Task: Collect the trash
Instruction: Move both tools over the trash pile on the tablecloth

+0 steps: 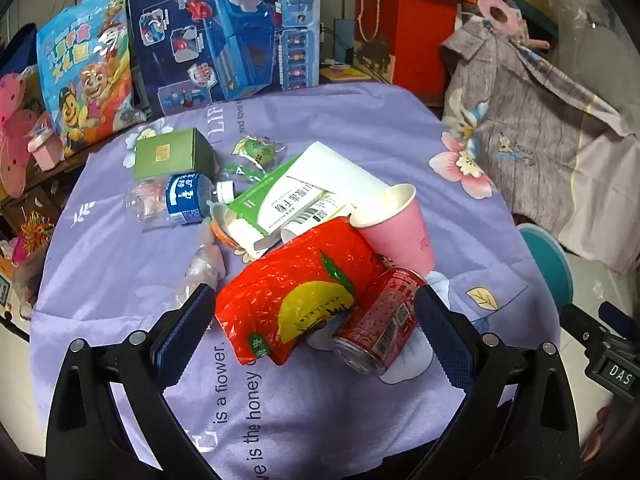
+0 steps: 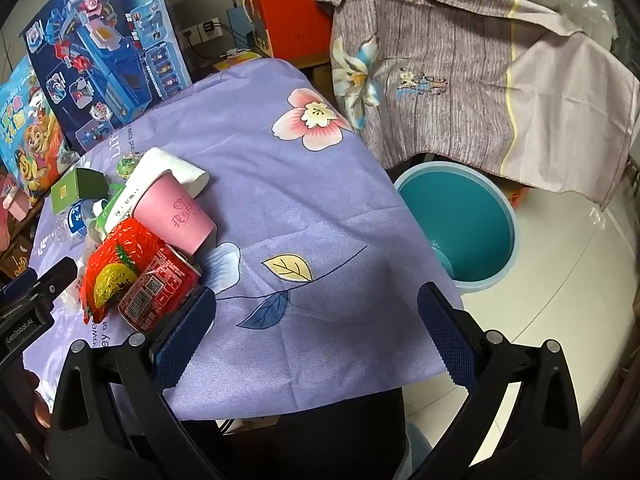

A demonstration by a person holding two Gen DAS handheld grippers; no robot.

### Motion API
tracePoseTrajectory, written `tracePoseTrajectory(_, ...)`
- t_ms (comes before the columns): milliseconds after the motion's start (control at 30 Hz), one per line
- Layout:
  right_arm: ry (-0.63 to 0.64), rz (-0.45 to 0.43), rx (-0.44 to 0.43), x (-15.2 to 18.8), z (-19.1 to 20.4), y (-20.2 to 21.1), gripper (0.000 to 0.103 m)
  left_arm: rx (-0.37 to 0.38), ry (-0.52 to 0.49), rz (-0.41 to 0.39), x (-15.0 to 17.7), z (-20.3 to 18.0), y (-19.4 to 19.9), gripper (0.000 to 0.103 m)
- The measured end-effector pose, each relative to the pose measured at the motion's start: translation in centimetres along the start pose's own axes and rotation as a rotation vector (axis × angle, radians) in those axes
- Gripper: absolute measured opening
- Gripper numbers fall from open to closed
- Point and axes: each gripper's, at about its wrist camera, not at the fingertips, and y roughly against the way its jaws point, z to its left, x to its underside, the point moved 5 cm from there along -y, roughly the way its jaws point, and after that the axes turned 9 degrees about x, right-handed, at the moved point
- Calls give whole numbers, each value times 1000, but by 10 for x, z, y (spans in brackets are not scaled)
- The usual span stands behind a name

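A pile of trash lies on the purple tablecloth. In the left wrist view my left gripper stands open, its fingers on either side of a red snack bag and a red cola can, and the pads are not pressing on them. Behind these lie a pink paper cup, a green-and-white carton, a plastic water bottle and a small green box. My right gripper hangs open over bare cloth near the table's right edge. The can is just left of it.
A teal bin stands on the white floor right of the table. A grey floral cloth drapes above it. Toy boxes and red gift boxes line the back. A clear wrapper lies left of the bag.
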Motion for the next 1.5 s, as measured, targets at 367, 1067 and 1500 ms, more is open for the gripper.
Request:
tracePoseTrajectory(367, 2, 2, -1, 1, 1, 0, 97, -5, 4, 1, 1, 5, 0, 99)
tracePoseTrajectory(1067, 16, 16, -5, 6, 10, -8, 97, 2, -6, 10, 3, 4, -2, 99)
tracePoseTrajectory(1500, 27, 31, -6, 7, 14, -13, 97, 13, -5, 23, 5, 6, -7, 99)
